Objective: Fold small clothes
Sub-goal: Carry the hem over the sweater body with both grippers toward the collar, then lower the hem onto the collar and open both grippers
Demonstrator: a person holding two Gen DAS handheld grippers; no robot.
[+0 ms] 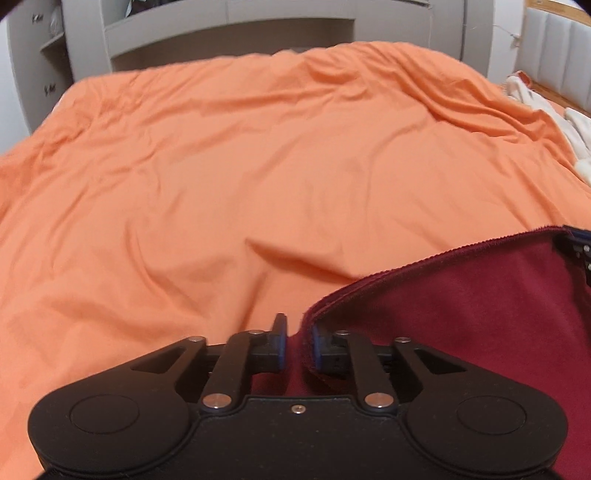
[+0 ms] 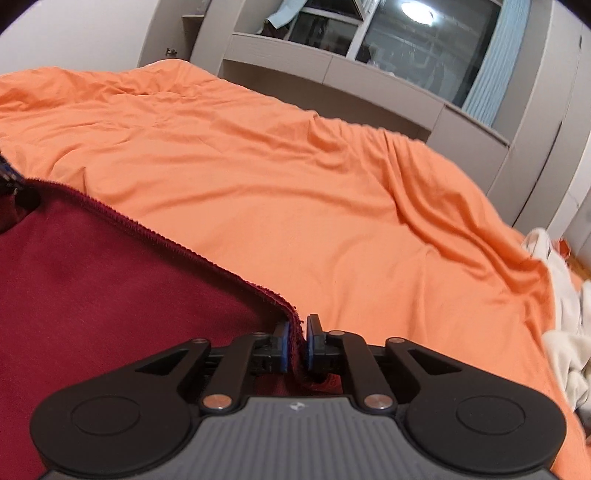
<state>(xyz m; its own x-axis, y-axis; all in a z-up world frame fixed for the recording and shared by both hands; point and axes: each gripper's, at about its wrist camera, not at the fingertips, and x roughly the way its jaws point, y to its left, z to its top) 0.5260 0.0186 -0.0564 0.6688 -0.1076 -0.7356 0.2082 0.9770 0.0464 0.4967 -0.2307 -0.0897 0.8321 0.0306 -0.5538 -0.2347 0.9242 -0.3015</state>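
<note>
- A dark red garment (image 1: 461,314) is spread on the near part of the bed, its ribbed edge (image 2: 155,236) stretched in a line between the two claws.
- One corner of that edge sits in the left gripper (image 1: 297,345). The jaws stand a little apart; the cloth lies against the right blue pad (image 1: 316,347), and a clear gap shows before the left one, so it rests there loosely rather than being pinched.
- The other corner is in the right gripper (image 2: 294,343). Its blue pads (image 2: 309,345) are nearly together with the thick hem between them, but I cannot tell whether they press on it or have just let go.
- In each wrist view the tip of the opposite claw shows at the far end of the red edge.
- Under and beyond the garment lies a rumpled orange bedcover (image 1: 258,166), filling the bed out to its far side.
- Off to the right sits a heap of white cloth (image 2: 565,332) on the cover's edge.
- Past the bed stands a grey shelf unit (image 1: 229,26), and in the right wrist view a dark window (image 2: 424,48) with a pale blue curtain (image 2: 491,62).
</note>
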